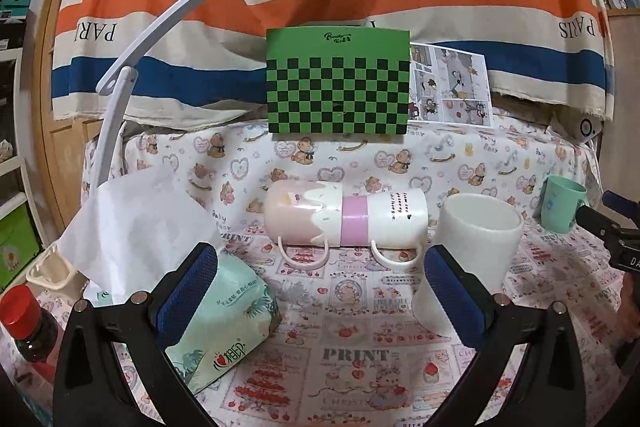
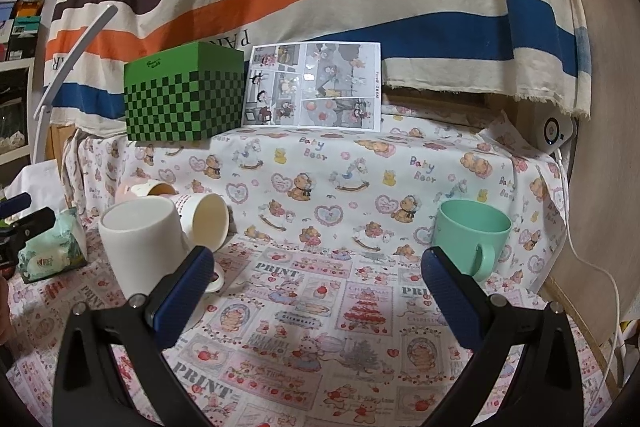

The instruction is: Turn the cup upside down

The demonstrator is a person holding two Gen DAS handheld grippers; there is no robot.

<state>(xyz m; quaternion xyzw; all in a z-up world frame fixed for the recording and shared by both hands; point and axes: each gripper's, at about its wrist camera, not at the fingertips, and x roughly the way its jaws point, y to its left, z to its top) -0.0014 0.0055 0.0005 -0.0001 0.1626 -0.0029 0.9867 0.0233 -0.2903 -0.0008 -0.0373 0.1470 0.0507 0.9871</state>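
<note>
Cluttered home setup: a counter [image 2: 320,327] under a "PRINT" and teddy-bear cloth, striped drape behind. I'm steering both grippers remotely, nothing held yet. Nearest, the left gripper [image 1: 320,291] has its fingers spread wide & empty, tissue pack [image 1: 224,315] by the left finger. The right gripper [image 2: 316,291] is likewise spread, gripping nothing.

Which cup is meant isn't certain; my guess is the white cup [image 1: 476,251], upright, mouth up, long axis vertical. It sits just beyond the left gripper's right finger, so off to the right of that gap. From the right wrist the same white cup [image 2: 140,243] lies front-left, close behind the left finger. Either arm is near; the left looks closer.

Further out: two mugs [image 1: 344,219] lying on their sides, then a green mug [image 2: 472,231] upright to the right. At the back, a checkered box [image 2: 184,95] & comic sheet [image 2: 312,87].
</note>
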